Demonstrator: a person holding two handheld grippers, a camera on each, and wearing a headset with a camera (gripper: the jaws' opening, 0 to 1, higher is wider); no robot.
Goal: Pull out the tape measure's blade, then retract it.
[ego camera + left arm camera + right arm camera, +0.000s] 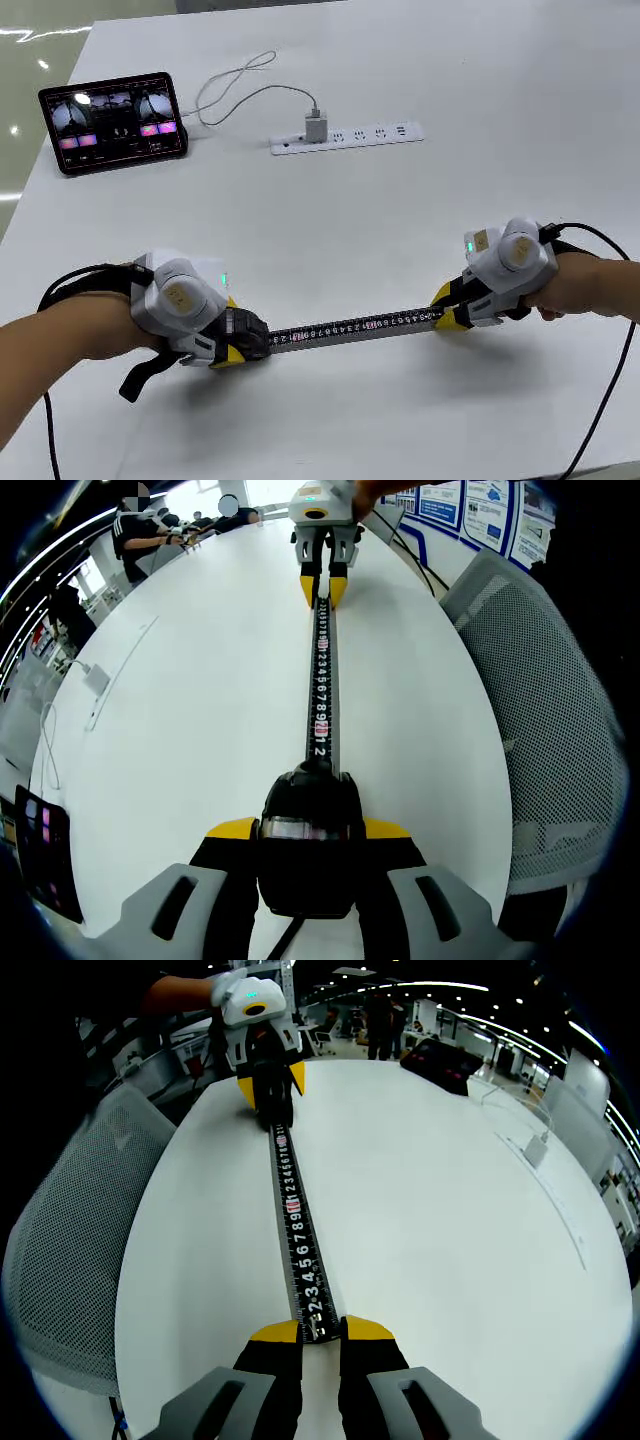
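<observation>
Smooth matt white tabletop, thin dark metal tape blade, black matt plastic tape-measure case, grey mesh-fabric chair back

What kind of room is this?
Probably an office or a lab workroom. There's a big white table with a tablet and a power strip on it, a mesh office chair beside it, and posters on the wall.

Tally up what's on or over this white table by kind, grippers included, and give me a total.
tape measure: 1
tablet: 1
power strip: 1
charger: 1
grippers: 2, left gripper and right gripper
total: 6
</observation>
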